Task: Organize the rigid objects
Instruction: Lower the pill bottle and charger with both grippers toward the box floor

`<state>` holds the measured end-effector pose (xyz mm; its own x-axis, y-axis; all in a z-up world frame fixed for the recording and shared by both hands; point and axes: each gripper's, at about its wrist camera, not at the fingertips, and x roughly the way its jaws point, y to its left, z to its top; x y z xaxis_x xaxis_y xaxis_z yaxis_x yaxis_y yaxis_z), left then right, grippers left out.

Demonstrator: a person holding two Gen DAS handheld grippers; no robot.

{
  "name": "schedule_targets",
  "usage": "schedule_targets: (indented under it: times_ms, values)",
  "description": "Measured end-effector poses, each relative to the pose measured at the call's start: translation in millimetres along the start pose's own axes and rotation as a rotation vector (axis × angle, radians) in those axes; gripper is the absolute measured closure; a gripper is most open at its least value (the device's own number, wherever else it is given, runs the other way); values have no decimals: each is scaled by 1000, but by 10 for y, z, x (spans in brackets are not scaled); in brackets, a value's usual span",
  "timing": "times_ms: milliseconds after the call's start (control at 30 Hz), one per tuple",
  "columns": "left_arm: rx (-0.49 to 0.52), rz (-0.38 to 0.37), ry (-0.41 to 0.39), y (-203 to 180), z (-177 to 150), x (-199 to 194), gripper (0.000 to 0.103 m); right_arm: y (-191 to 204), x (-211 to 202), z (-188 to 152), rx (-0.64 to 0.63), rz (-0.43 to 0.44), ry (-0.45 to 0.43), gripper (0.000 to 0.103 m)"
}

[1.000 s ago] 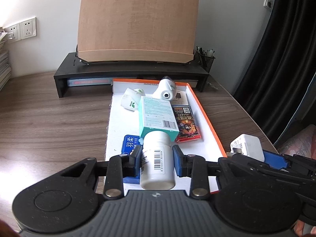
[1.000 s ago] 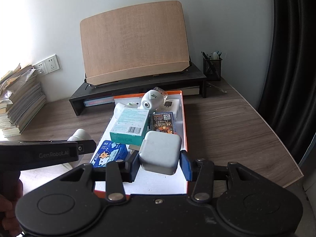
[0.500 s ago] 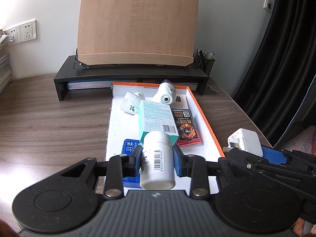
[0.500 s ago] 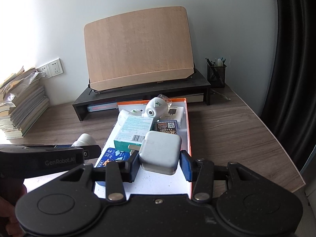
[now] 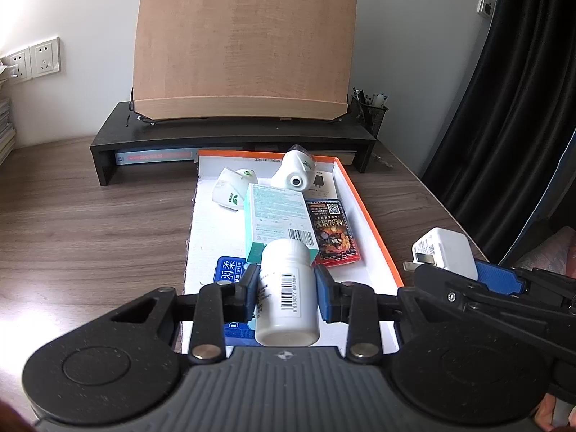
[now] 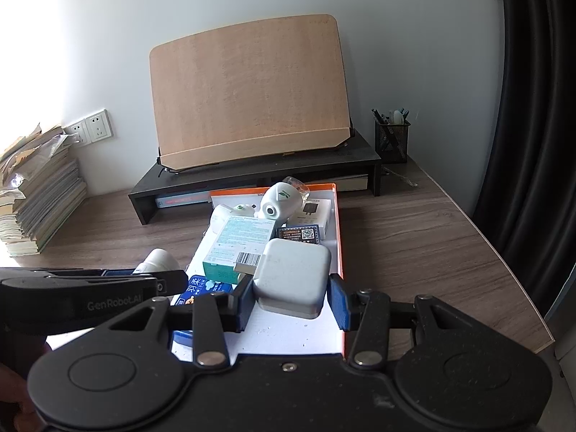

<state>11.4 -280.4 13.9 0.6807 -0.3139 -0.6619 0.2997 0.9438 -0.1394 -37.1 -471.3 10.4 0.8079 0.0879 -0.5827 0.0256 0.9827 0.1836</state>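
Both wrist views face the box [image 5: 367, 223] closely.

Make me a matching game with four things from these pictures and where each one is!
Things:
1. white pill bottle
2. white charger
3. teal box
4. pen holder

Places:
A. lying in the orange-edged tray
B. clamped in the right gripper
C. standing on the desk beside the black riser
D. clamped in the left gripper

Pairs: 1-D, 2-B, 3-A, 4-C
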Motion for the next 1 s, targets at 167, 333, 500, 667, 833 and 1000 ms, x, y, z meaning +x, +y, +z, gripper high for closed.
schedule_targets:
  times_ms: [167, 333, 500, 667, 833, 1000]
  values:
    - [-1, 2, 3, -7, 3, 16, 70, 0, 14, 9, -3, 3, 2, 49]
    - [-5, 1, 6, -12, 5, 33, 70, 2, 36, 20, -6, 3, 8, 49]
    - [-5, -2, 13, -15, 4, 70, 70, -2, 64, 38, -8, 3, 11, 49]
    - [-2, -6, 23, -14, 9, 124, 70, -8, 138, 50, -9, 1, 23, 49]
    - [-4, -8, 39, 0, 11, 201, 70, -9, 247, 63, -12, -3, 40, 49]
    - [-3, -9, 50, 17, 24, 271, 70, -11, 365, 71, -15, -1, 61, 49]
